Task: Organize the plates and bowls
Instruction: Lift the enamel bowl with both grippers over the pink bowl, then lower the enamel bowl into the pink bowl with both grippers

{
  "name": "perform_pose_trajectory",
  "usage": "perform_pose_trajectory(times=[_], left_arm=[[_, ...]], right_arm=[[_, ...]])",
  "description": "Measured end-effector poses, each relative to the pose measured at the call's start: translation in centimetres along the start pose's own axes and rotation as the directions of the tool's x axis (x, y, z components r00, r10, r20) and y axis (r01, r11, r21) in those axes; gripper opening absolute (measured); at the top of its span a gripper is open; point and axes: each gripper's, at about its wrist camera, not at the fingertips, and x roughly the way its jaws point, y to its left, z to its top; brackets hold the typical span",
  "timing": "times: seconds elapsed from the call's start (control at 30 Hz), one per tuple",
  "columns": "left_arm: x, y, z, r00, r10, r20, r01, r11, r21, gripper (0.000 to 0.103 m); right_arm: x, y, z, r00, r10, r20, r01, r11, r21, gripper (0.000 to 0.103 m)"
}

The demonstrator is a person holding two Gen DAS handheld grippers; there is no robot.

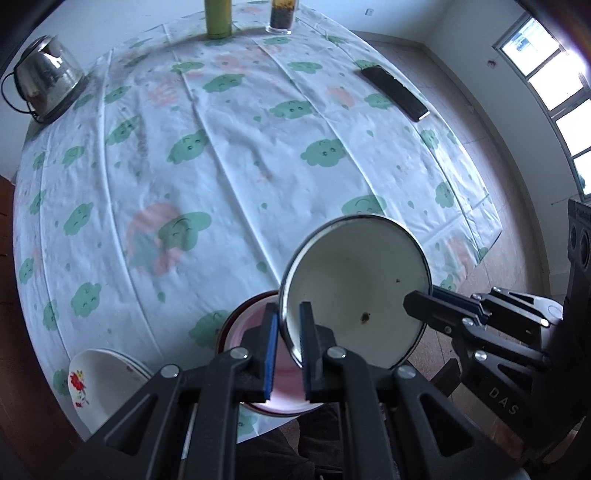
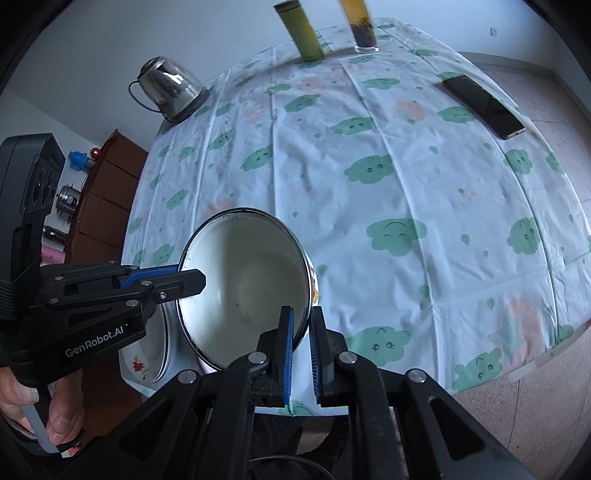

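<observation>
Hanging above the near edge of the tabletop [image 1: 258, 166], a white enamel bowl [image 1: 354, 280] with a dark rim is held tilted, its open mouth turned toward both cameras, a few dark specks on its inner wall. The left tongs [image 1: 289, 354] are clamped on its rim from one side, blue pads pressed to the inside and outside of the thin wall; the right tongs [image 2: 301, 354] are clamped on the opposite rim in the same way, so the bowl is gripped at two edges at once. Just below and behind the bowl, a pink plate [image 1: 258, 354] with a dark red rim lies at the near edge of the tabletop, and beside it, further toward the corner, rests a white plate [image 1: 99, 384] with a red flower print. A person's hand [image 2: 33, 410] grips the handle of the left tool in the right wrist view. Beyond the bowl, the cloud-patterned tablecloth [image 2: 369, 206] spreads wide and bare across the middle. Things stand only along the far borders: a glass kettle [image 1: 48, 77] at the far left corner, a green flask [image 1: 218, 18] and a glass tumbler [image 1: 281, 16] on the back edge, and a dark phone [image 1: 394, 93] near the right edge. Tiled floor [image 1: 480, 140] shows past the right side of the cloth.
</observation>
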Motion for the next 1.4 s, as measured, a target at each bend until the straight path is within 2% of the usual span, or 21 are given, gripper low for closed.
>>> perform_pose_trajectory(times=[0.53, 1.4], left_arm=[[0.3, 2.4, -2.4, 1.000, 0.014, -0.013, -0.015, 0.997, -0.075, 0.008], [1.8, 3.1, -3.9, 0.999, 0.015, -0.051, -0.020, 0.994, -0.105, 0.008]], right_arm=[[1.9, 2.5, -1.3, 0.998, 0.027, -0.053, -0.030, 0.998, -0.061, 0.010], [3.6, 2.8, -2.4, 0.994, 0.034, -0.103, -0.041, 0.997, -0.072, 0.010]])
